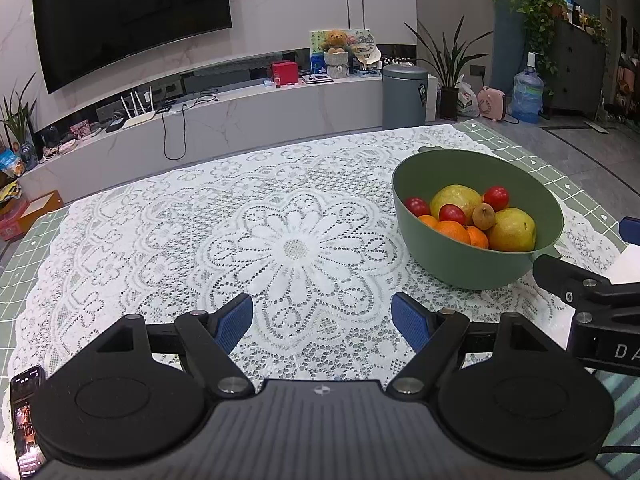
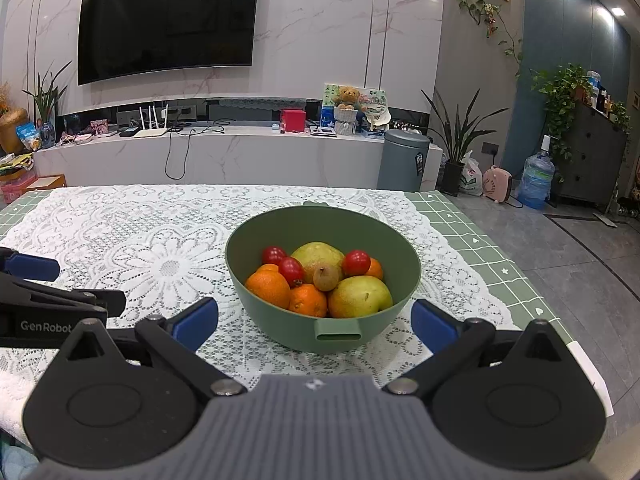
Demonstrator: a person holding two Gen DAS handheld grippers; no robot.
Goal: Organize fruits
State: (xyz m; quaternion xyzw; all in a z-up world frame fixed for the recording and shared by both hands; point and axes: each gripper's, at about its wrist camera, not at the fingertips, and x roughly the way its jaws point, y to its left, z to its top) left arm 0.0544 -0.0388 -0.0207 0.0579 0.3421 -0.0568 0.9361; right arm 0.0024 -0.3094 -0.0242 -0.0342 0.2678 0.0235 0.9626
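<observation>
- The counter (image 2: 500, 236) is covered by a green grid mat, and a white lace cloth (image 1: 296, 248) is spread over most of that.
- A green bowl (image 2: 324, 220) is parked on the lace, straight ahead in the right wrist view and off to the right in the left wrist view. A slotted tab on its near wall is pointed at the right camera.
- All the fruit is piled inside the bowl: two yellow-green pears (image 2: 360, 296), one at the back and one at the front right, with three oranges (image 2: 268, 286) crowded along the near side.
- Three small red tomatoes (image 2: 356, 262) are tucked around the back pear, and one little brown fruit (image 2: 326, 278) is sat in the middle of the heap.
- The right hand-held gripper (image 2: 316, 324) is held wide, nothing gripped, with the bowl's near wall seen between its blue pads.
- The left hand-held gripper (image 1: 322, 322) is also spread wide and empty, over bare lace well left of the bowl.
- A phone (image 1: 28, 420) is laid at the counter's near left edge.
</observation>
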